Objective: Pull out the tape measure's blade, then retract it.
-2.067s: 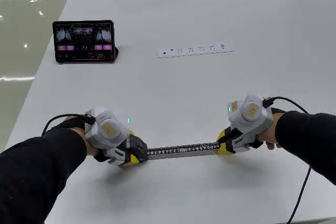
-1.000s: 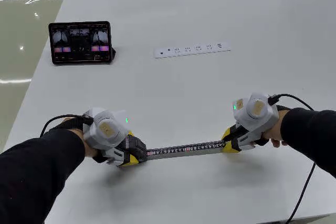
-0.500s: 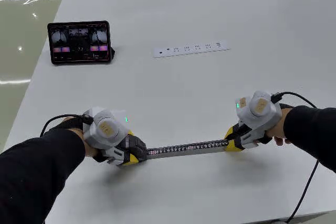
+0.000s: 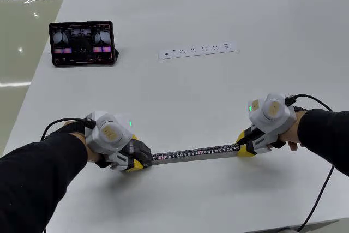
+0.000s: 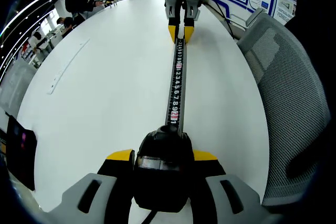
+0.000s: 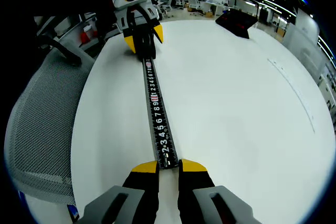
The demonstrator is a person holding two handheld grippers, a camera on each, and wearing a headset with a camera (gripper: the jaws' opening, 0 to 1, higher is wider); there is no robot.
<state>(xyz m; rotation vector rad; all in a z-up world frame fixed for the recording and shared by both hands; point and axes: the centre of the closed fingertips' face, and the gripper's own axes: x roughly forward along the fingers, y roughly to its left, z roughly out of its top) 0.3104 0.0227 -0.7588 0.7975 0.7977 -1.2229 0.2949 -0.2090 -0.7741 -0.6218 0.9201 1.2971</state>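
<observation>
The black tape measure case [image 4: 140, 153] sits low on the white table near its front edge, and my left gripper [image 4: 132, 162] is shut on it; the case [image 5: 161, 170] shows between the yellow-tipped jaws in the left gripper view. Its numbered blade [image 4: 195, 153] runs out flat to the right. My right gripper [image 4: 244, 149] is shut on the blade's end. In the right gripper view the blade [image 6: 156, 116] stretches away from my right gripper [image 6: 168, 167] to the left gripper [image 6: 142, 38]. The right gripper [image 5: 179, 31] appears at the blade's far end [image 5: 176, 85] in the left gripper view.
A tablet [image 4: 82, 42] with a lit screen stands at the back left of the table [image 4: 218, 15]. A white power strip [image 4: 197, 50] lies flat at mid table. Grey mesh chairs [image 5: 286, 108] stand beside the table's front edge. Cables trail from both grippers.
My right gripper has moved further to the right with the blade's end, and more of the blade is drawn out of the case. The left gripper has stayed put.
</observation>
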